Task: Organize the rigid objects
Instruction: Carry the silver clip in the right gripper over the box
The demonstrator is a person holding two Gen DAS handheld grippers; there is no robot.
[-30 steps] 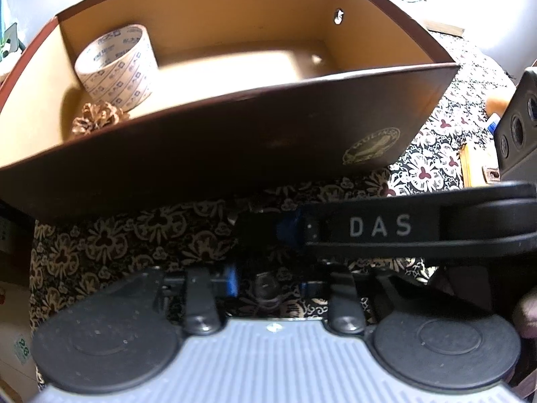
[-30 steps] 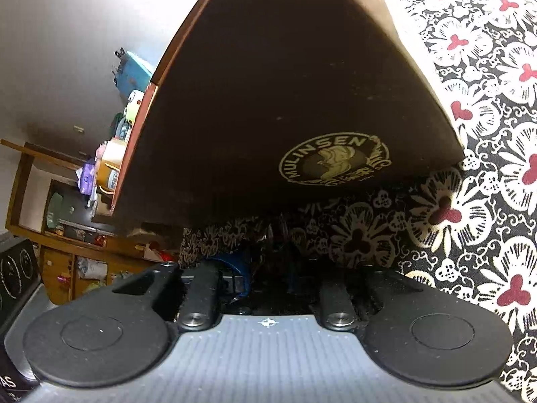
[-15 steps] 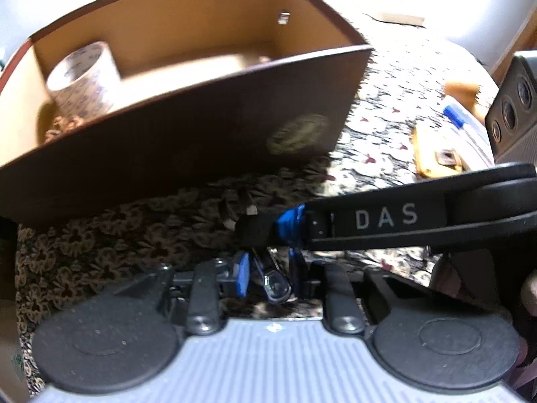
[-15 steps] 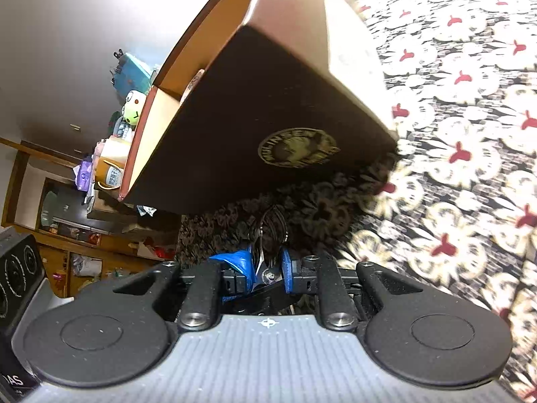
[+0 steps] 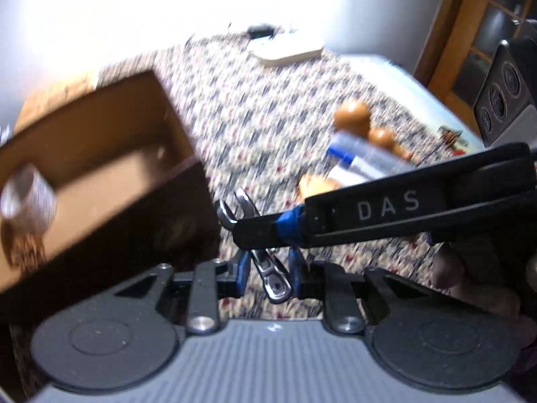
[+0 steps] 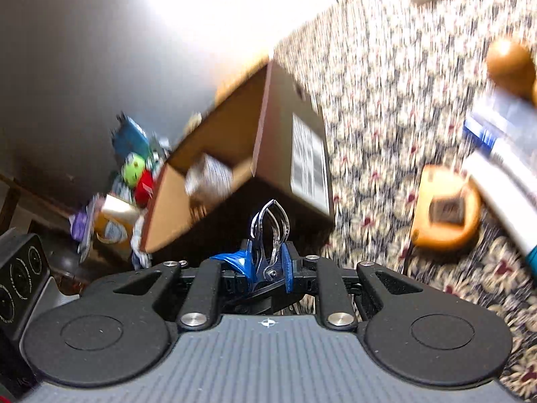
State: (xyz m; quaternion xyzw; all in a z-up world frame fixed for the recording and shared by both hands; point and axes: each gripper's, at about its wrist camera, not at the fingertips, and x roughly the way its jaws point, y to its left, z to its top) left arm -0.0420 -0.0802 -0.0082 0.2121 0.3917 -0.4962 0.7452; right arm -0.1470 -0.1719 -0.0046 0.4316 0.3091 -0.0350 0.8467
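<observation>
1. You have the metal spring clip (image 6: 270,235) up off the table, just right of the brown cardboard box (image 5: 110,221) and near its front corner
2. Your right gripper (image 6: 267,265) is clamped on the clip low down, by the pivot, with the chrome loop standing out beyond the blue pads
3. The clip's handle end sits between the fingers of your left gripper (image 5: 268,273); whether those jaws are pressing it or standing free, the blurred view does not show
4. Expect a light, stiff piece with slick plated metal that can twist in the pads; hold it across the flat sides near the pivot, not on the curved loop
5. The box is open, with a tape roll (image 5: 27,194) at its left end
6. A marker (image 5: 362,154) lies to the far right on the flowered tablecloth (image 5: 268,107)
</observation>
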